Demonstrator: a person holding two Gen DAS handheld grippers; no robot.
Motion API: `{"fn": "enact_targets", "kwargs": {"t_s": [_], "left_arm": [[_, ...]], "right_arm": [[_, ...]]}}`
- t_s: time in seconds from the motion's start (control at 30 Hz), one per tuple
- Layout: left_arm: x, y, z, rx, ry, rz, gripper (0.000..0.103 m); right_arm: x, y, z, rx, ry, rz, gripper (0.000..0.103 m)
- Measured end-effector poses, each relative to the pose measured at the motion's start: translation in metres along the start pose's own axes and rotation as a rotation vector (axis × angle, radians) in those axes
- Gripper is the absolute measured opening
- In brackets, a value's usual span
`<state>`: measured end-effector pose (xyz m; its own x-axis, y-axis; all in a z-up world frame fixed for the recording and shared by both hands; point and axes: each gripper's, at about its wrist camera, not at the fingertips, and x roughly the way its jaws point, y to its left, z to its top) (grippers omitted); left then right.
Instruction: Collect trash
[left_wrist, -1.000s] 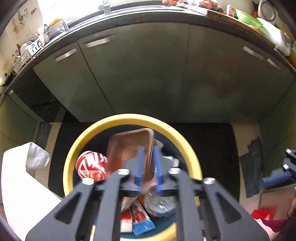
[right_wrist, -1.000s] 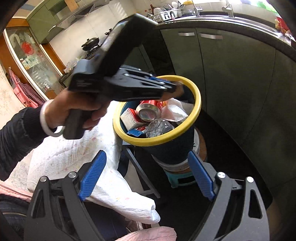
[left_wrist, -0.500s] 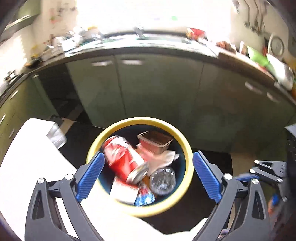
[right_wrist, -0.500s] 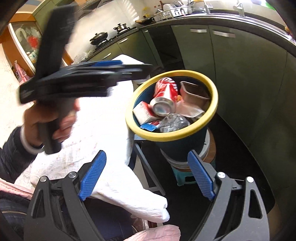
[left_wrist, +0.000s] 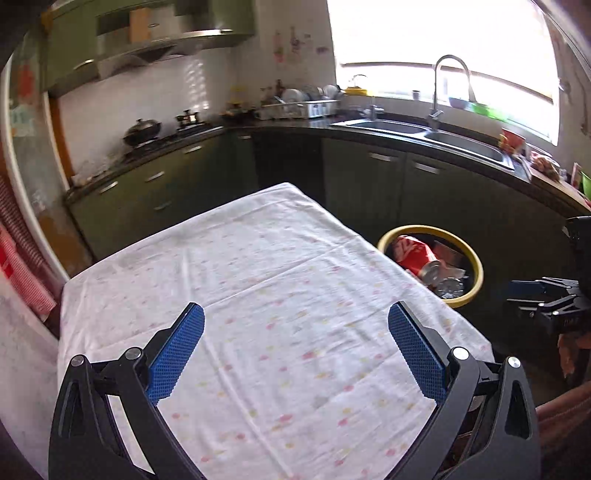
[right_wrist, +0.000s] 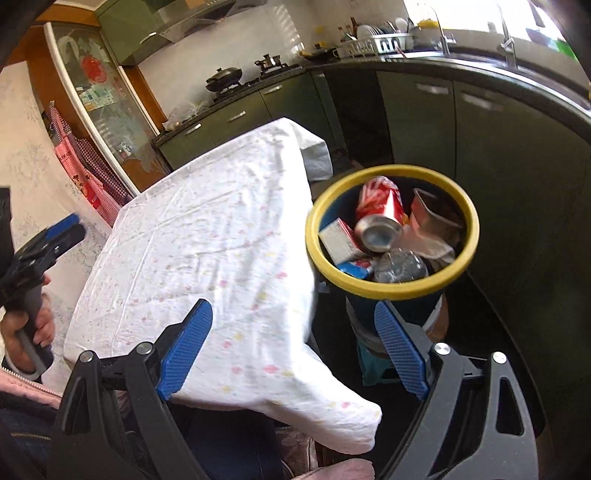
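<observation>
1. Beside the right edge of a table draped in a white cloth with pale coloured dots (left_wrist: 258, 295) stands a dark blue round bin with a yellow rim (right_wrist: 388, 291)
2. Inside the bin lie a crushed red and white drink can (right_wrist: 380, 218), a small red and white carton (right_wrist: 338, 240), a brownish clear plastic tray (right_wrist: 432, 218) and crumpled clear plastic (right_wrist: 400, 266)
3. Left gripper (left_wrist: 295, 347), black with blue pads, hangs over the near part of the tablecloth; its jaws have just been opening and stand wide apart with nothing between them
4. Right gripper (right_wrist: 295, 347) hangs over the near right corner of the table, just short of the bin, jaws wide apart and empty
5. A hand (right_wrist: 26, 332) at the left edge of the right wrist view grips the left gripper's handle
6. Dark green cabinets (left_wrist: 369, 181) run under a black counter with a steel sink (left_wrist: 436, 136) behind the table
</observation>
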<state>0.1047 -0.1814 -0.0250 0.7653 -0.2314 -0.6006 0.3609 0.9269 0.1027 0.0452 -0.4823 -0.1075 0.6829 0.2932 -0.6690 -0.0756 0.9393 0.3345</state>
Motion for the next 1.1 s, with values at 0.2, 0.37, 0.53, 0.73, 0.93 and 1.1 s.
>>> {"fn": "enact_targets", "kwargs": {"t_s": [0.2,0.37,0.53,0.73,0.93,1.1], "left_arm": [[-0.071,0.069,-0.048,-0.187,-0.011,0.121,0.098],[-0.125,0.115,-0.084,-0.334,-0.073,0.197,0.098],[-0.167,0.132,-0.1,-0.347,-0.118,0.234,0.098],[-0.212,0.128,-0.099,-0.356,-0.21,0.244,0.098],[-0.219,0.117,-0.105,-0.329,-0.208,0.26,0.098],[-0.209,0.114,-0.106,-0.336,-0.189,0.239,0.098]], "right_arm": [[-0.021,0.044,0.006,-0.093,-0.079,-0.054,0.09],[-0.049,0.075,0.004,-0.163,-0.157,-0.118,0.095],[-0.072,0.093,-0.002,-0.201,-0.215,-0.176,0.096],[-0.092,0.106,-0.005,-0.235,-0.262,-0.218,0.096],[-0.101,0.113,-0.007,-0.238,-0.291,-0.214,0.096],[-0.095,0.116,-0.009,-0.249,-0.277,-0.204,0.096]]}}
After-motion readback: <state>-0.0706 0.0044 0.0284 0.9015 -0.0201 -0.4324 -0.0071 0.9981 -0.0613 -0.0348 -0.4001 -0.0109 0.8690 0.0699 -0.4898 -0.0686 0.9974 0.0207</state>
